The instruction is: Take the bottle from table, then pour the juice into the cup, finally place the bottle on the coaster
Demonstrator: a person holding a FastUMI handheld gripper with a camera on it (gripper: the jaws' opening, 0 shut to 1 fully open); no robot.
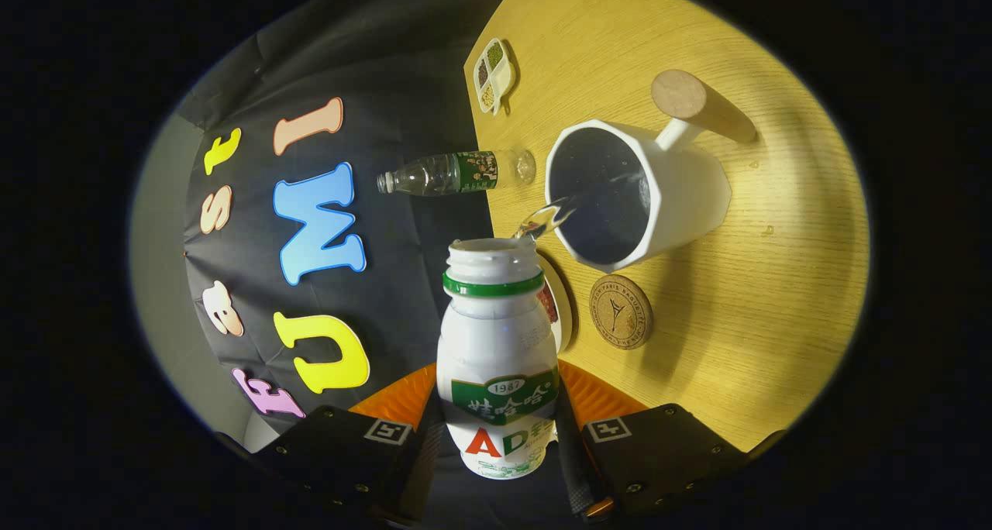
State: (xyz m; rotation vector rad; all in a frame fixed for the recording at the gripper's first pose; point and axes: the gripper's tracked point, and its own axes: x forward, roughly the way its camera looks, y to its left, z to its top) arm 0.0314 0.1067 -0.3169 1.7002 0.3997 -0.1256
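Note:
A white bottle (pixel 496 344) with a green neck ring sits between my two fingers, with the gripper (pixel 497 429) shut on its body. The view is rolled, so the bottle is tipped toward a white faceted cup (pixel 682 197) with a wooden handle, which stands on the wooden table (pixel 775 305). A clear stream of liquid (pixel 550 216) runs from the open bottle mouth into the cup's dark inside. A round cork coaster (pixel 621 311) lies on the table close to the cup, just beyond the bottle's shoulder.
A clear plastic water bottle (pixel 453 173) with a green label stands at the table's edge beyond the cup. A small divided dish (pixel 494 75) of grains sits farther off. A white round dish (pixel 559 304) peeks out behind the held bottle. A few droplets lie by the cup.

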